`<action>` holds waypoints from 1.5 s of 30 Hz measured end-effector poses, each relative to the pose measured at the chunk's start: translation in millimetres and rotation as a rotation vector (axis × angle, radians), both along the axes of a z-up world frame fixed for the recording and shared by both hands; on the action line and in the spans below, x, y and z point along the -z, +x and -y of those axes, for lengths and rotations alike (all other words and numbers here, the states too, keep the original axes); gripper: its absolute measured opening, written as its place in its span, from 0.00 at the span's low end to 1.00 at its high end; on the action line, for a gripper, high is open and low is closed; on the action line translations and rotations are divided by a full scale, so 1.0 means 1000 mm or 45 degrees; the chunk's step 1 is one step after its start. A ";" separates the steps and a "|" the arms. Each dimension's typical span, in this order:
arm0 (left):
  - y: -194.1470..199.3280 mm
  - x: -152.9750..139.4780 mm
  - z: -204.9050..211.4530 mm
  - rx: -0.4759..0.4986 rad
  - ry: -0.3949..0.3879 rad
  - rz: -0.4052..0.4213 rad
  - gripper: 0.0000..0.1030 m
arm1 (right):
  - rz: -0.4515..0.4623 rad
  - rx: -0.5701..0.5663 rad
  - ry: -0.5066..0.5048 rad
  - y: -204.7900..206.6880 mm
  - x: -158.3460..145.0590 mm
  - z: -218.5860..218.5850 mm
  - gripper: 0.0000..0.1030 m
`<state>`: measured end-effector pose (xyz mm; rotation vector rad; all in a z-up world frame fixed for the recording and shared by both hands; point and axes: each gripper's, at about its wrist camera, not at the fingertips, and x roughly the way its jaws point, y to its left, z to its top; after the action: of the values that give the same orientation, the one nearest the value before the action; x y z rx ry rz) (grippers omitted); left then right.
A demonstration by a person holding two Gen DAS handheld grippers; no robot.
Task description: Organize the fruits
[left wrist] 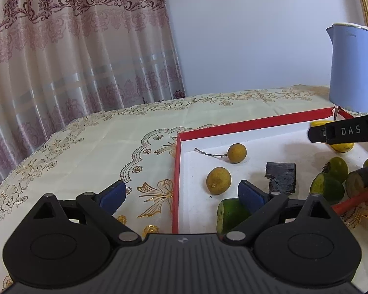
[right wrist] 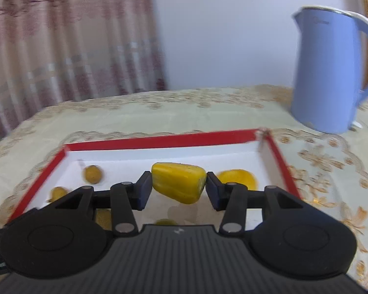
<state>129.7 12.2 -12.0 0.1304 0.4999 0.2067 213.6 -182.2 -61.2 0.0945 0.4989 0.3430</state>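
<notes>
In the left wrist view, the left gripper [left wrist: 184, 193] fills the bottom of the frame with its jaws spread wide and nothing between them; one blue pad sits over the cloth, the other over the red-rimmed tray [left wrist: 175, 171]. Just behind that pad, a cut green piece [left wrist: 229, 214] lies at the tray's near edge. Further in are a round yellow-brown fruit [left wrist: 218, 180], a dark block [left wrist: 281, 177] and, at the right, green fruits [left wrist: 331, 181] with a dark-skinned cut piece [left wrist: 360, 178]. Beyond them a second small fruit with a stem [left wrist: 236, 153] lies near the far wall.

Only this view shows the green fruits and the block. The right gripper appears here merely as a black finger marked "DAS" entering from the right edge.

The right wrist view is blurred, yet it alone shows the right gripper [right wrist: 176, 186] pinching a yellow fruit piece [right wrist: 177, 182] between its jaws, in the middle of the frame over the white tray floor. A second yellow piece [right wrist: 238, 178] lies just behind at the right, and small brownish fruits [right wrist: 93, 174] at the left.

Farthest back, a blue kettle [right wrist: 328, 71] stands on the cloth-covered surface [right wrist: 159, 112] beyond the tray's far right corner, before a patterned curtain [left wrist: 61, 49].
</notes>
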 end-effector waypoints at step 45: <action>-0.001 -0.001 -0.002 0.003 -0.007 0.002 0.96 | -0.026 0.062 0.003 0.001 0.008 0.000 0.76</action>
<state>128.4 14.2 -11.1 0.1257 0.4984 0.2028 214.3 -182.3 -69.5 0.1126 0.5158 0.2957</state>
